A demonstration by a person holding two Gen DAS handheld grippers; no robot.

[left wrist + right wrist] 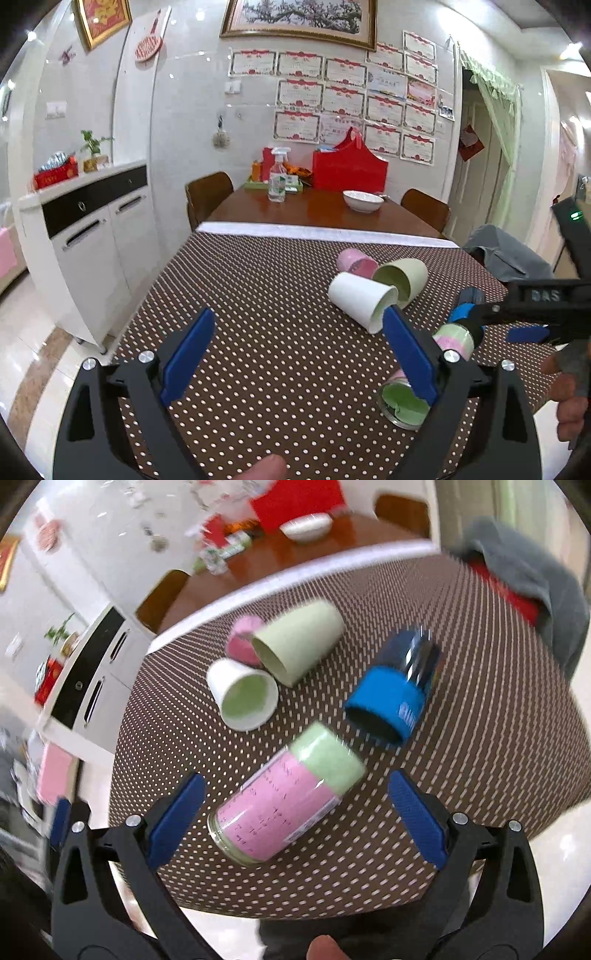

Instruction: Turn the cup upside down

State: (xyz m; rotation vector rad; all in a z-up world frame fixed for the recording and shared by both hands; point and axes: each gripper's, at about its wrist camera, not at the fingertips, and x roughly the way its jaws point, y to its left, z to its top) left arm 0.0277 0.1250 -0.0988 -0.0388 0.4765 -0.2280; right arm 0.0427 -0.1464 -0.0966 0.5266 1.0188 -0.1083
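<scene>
Big table [480, 664] with a brown polka-dot cloth takes up most of both views, and behind it there's bare wood with a white bowl [363, 201], a spray bottle [277, 175] and a red bag [349, 166]. A grey cloth [532, 568] is heaped at the far right edge. Five cups are all lying on their sides in a loose bunch. The pink and green glass cup [284, 794] is the closest one, lying just ahead of the right tool [295, 812], in line with the gap between its wide-spread fingers, nothing pinched. Near it, further back, is the blue cup [391, 698], open end facing the camera. Further back the pale green cup [299, 642], white cup [242, 698] and small pink cup [242, 638] are touching each other in a cluster. The left tool [299, 354] is spread wide too, over bare cloth left of the cups, holding nothing
</scene>
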